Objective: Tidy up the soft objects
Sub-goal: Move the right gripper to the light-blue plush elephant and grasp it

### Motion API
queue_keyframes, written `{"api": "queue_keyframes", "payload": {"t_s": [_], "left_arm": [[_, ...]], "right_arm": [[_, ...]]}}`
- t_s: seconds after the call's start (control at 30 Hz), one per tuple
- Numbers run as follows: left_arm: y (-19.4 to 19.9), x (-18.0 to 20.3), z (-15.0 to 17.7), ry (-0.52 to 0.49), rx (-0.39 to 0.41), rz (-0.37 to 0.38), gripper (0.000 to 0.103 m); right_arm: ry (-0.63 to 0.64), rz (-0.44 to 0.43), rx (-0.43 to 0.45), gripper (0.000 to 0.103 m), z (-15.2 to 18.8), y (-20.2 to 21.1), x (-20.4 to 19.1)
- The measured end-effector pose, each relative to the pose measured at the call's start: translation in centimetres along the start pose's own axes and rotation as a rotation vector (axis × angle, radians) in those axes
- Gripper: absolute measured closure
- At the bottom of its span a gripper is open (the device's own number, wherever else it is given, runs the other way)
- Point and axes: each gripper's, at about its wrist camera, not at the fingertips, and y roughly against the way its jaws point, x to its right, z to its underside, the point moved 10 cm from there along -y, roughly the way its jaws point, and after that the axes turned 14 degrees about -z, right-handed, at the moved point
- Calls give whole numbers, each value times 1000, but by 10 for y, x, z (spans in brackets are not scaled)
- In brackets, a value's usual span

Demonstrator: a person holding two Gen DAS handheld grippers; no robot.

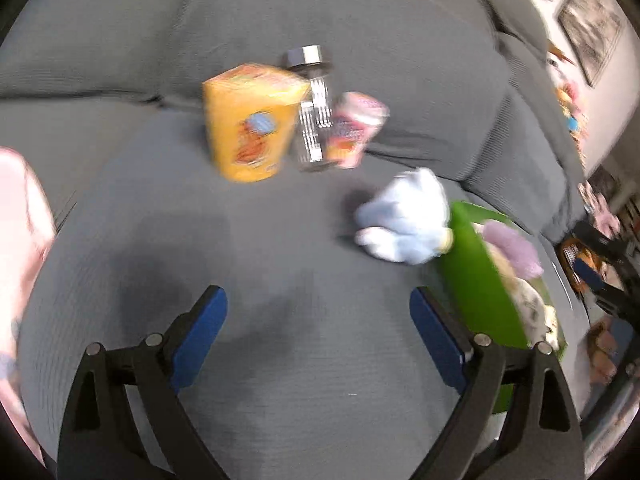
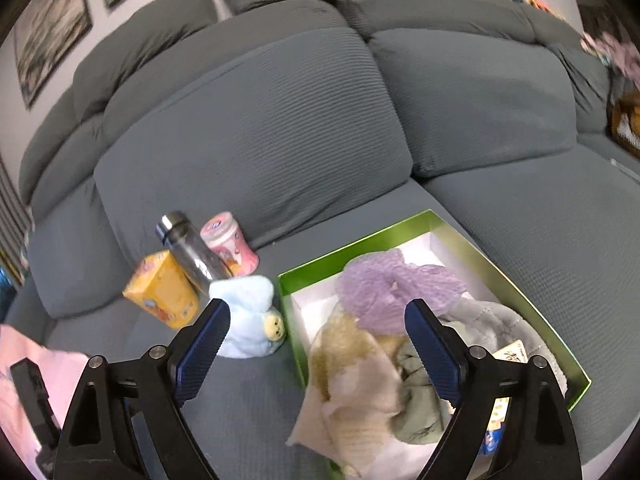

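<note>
Grey ribbed sofa [image 2: 256, 128], seat cushion carrying everything. Left gripper [image 1: 319, 320] over bare seat fabric, blue-padded fingers spread wide, nothing between them. Right gripper [image 2: 317, 328] likewise spread apart and holding nothing, hovering over the near end of a green box [image 2: 500, 276] with a white interior. Inside the box: a purple knit piece [image 2: 384, 288] toward the far side, a grey plush item [image 2: 500, 324] to its right, a beige and cream fabric [image 2: 352, 384] at the near left corner spilling over the box rim, and a grey-green cloth [image 2: 420, 408] beside it. A small printed card or packet shows at the right, partly hidden by the gripper finger; cannot tell what it is. Outside the box, touching or just beside its left wall, lies a light blue plush toy [image 2: 252, 316] with a small yellow face, on the seat cushion. Behind it, near the backrest, a cluster of hard items: yellow carton [image 2: 162, 294] tilted, a clear bottle with metal cap [image 2: 188, 252] leaning against it, and a pink printed canister [image 2: 230, 246] upright. Left view is motion-blurred; same cluster visible there, with the blue plush against the green box edge. Framed pictures [image 2: 48, 36] on the wall above the sofa.
</note>
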Motion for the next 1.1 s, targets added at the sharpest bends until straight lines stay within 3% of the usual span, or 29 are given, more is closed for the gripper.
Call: {"api": "queue_keyframes", "payload": {"t_s": [0.07, 0.2, 0.37, 0.43, 0.57, 0.73, 0.83, 0.93, 1.1], "left_arm": [[-2, -13, -1, 18, -10, -49, 11], [3, -29, -4, 33, 8, -75, 11], [5, -44, -8, 47, 17, -110, 11], [7, -49, -9, 65, 14, -102, 11], [7, -53, -10, 76, 1, -87, 11], [9, -59, -12, 87, 3, -90, 11], [9, -59, -12, 90, -4, -82, 11], [8, -59, -12, 95, -7, -77, 11], [7, -60, -11, 94, -9, -84, 11]], "right_arm": [[17, -11, -18, 13, 3, -6, -15], [64, -52, -83, 13, 12, -31, -48], [47, -55, -227, 13, 24, -87, -78], [68, 7, -300, 13, 27, -113, -81], [117, 106, -312, 13, 19, -145, -86], [179, 256, -416, 13, 23, -192, -71], [173, 285, -480, 14, 35, -208, -56], [190, 287, -514, 27, 47, -213, -51], [238, 235, -447, 42, 52, -195, -63]]}}
